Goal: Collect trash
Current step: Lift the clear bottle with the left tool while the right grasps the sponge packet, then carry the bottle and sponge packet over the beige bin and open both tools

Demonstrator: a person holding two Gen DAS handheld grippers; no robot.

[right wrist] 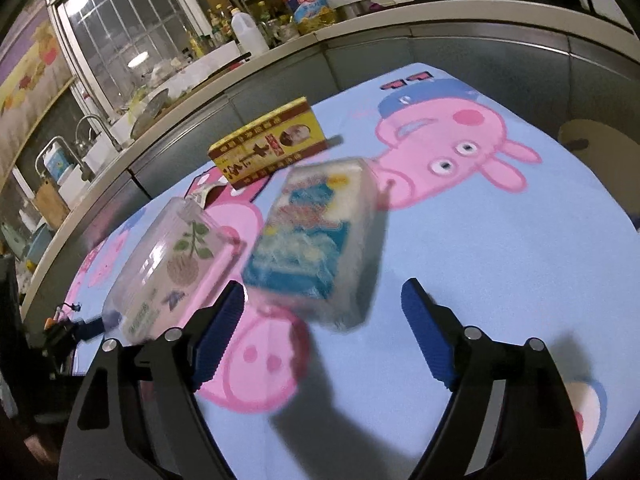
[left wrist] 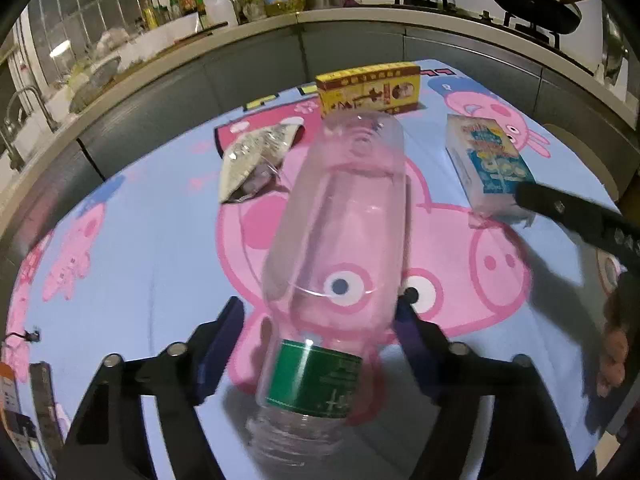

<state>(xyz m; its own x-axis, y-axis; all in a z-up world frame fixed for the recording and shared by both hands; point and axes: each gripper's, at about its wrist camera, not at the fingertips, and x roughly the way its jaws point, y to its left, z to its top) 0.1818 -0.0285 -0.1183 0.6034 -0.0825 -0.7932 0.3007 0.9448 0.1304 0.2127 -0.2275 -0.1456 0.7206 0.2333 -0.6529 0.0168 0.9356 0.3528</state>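
In the left wrist view a clear plastic bottle [left wrist: 336,232] with a green label lies lengthwise between the jaws of my left gripper [left wrist: 320,308], neck towards the camera. The right pad is at its side and a gap shows at the left pad, so the gripper is open. A blue-and-white packet [right wrist: 316,248], blurred, stands tilted just ahead of my right gripper [right wrist: 324,286], whose jaws are wide open and clear of it. The same packet [left wrist: 488,160] shows at the right with a black finger beside it. The bottle [right wrist: 172,264] appears at the left.
A yellow-and-red box [left wrist: 368,88] stands at the table's far edge and a silver foil wrapper [left wrist: 256,156] lies to its left. The blue pig-pattern tablecloth [left wrist: 140,260] covers the table. Behind it runs a kitchen counter [left wrist: 240,36] with bottles and woks. A hand [left wrist: 612,352] shows at the right.
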